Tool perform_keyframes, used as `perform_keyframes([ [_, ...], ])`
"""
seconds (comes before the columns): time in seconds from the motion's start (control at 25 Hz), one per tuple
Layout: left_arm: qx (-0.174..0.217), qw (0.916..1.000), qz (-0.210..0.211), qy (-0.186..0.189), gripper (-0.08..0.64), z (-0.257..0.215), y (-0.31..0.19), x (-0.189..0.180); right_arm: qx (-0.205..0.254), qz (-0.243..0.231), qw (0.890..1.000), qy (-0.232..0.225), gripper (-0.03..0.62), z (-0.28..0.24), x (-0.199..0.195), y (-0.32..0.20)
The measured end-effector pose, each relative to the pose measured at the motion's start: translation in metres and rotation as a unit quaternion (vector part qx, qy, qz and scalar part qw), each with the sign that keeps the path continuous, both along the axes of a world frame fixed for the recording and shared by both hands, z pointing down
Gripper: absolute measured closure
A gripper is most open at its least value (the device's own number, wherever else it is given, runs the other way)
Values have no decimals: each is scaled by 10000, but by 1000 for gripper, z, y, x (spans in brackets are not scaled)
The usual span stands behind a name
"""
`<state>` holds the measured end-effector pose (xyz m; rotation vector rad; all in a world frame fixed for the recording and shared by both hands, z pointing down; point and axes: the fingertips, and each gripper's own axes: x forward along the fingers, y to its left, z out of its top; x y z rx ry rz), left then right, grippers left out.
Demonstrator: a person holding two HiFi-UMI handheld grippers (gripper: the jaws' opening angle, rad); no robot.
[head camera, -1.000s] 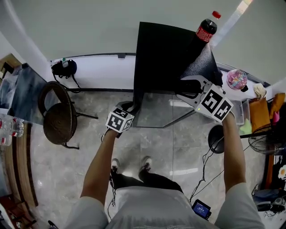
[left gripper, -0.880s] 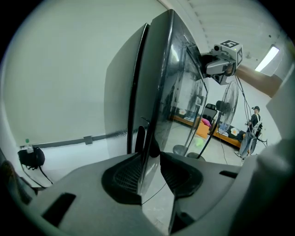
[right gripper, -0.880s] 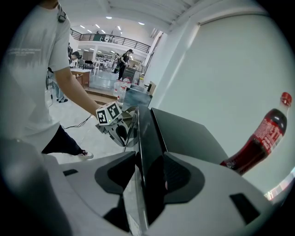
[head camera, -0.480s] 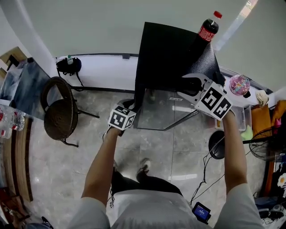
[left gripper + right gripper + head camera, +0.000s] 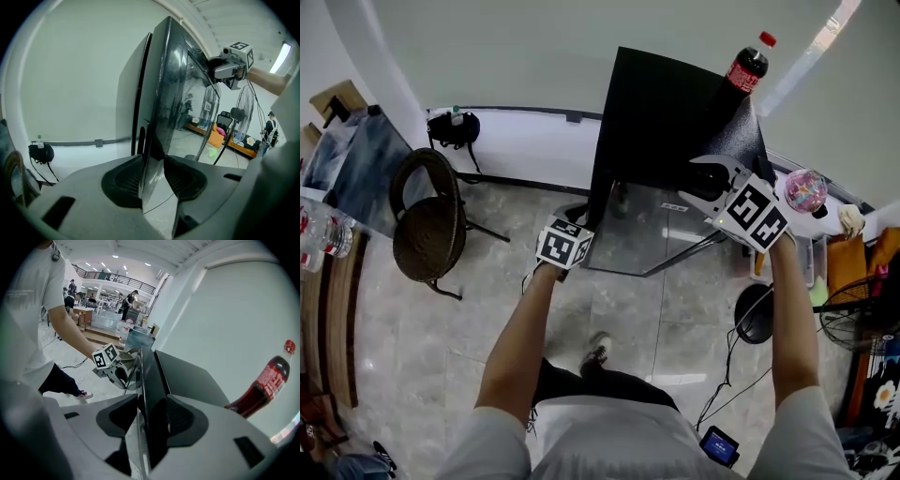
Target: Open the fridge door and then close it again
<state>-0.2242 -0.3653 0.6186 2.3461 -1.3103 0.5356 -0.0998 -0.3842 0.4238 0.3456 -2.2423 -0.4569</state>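
Observation:
A small black fridge (image 5: 670, 112) stands against the white wall, its glass door (image 5: 647, 230) facing me. My left gripper (image 5: 579, 216) is at the door's lower left edge. In the left gripper view its jaws (image 5: 152, 164) have just eased a little wider, with the door edge (image 5: 157, 117) still pressed between the pads. My right gripper (image 5: 700, 185) is at the door's upper right corner. In the right gripper view it (image 5: 152, 411) is shut on the door's top edge (image 5: 150, 380). A dark seam shows between door and cabinet; how far it is ajar I cannot tell.
A cola bottle (image 5: 746, 70) stands on the fridge top at the back right. A wicker chair (image 5: 427, 225) is on the left, and a black bag (image 5: 455, 131) lies by the wall. A fan base (image 5: 755, 314), cables and clutter are on the right.
Both grippers stay on the door edges. The person's feet have shifted, and the head view has drifted slightly.

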Motion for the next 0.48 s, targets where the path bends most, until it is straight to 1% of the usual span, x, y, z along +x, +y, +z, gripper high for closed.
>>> perform_keyframes([
  [0.08,-16,10000,0,6,440,0,2,0,43,-23,10000,1,400,0,0,1],
  [0.16,-38,9999,85,38,440,0,9,1,11,-108,9999,5,400,1,0,5],
  [0.24,-21,9998,108,150,440,0,20,3,-62,-223,9997,21,400,0,1,12],
  [0.36,-3,9995,-43,306,440,1,33,4,-87,-343,9994,52,399,0,1,20],
  [0.48,-35,9994,-120,322,440,1,41,6,-88,-441,9990,70,397,0,2,25],
])
